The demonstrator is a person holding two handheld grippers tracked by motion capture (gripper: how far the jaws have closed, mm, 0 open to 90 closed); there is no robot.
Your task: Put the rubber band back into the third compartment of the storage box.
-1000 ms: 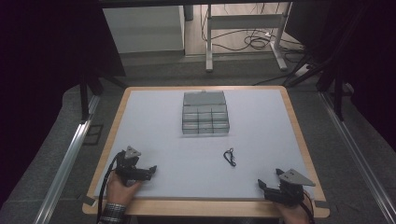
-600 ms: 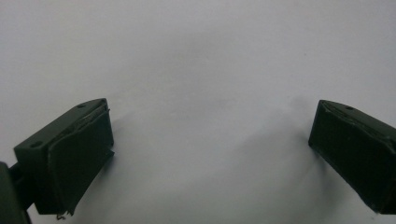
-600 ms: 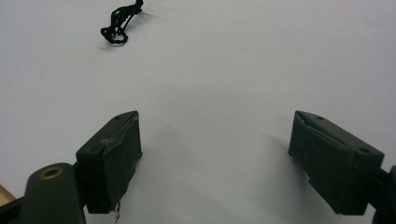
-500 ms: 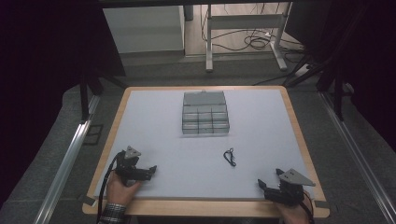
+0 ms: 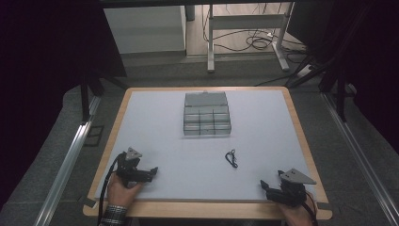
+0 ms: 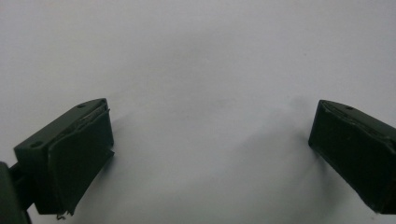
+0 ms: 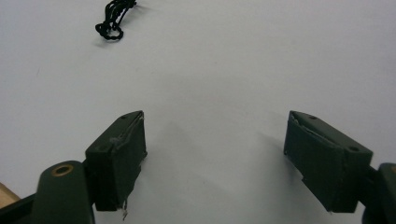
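A small black looped cord (image 5: 231, 158) lies on the white table top, a little right of centre. My left gripper (image 5: 151, 172) rests near the front left corner, held by a hand, open with bare white surface between its jaws (image 6: 210, 140). At the front right, my right gripper (image 5: 264, 185) is open too; its jaws have just been closing a little, with nothing between them (image 7: 215, 140). In the right gripper view the cord (image 7: 114, 18) lies well ahead and to the left of the jaws.
A clear plastic compartment box (image 5: 206, 120) with its lid open stands at the back middle of the white mat (image 5: 263, 122). A wooden rim (image 5: 301, 136) frames the table. Metal frame legs and cables lie on the floor beyond.
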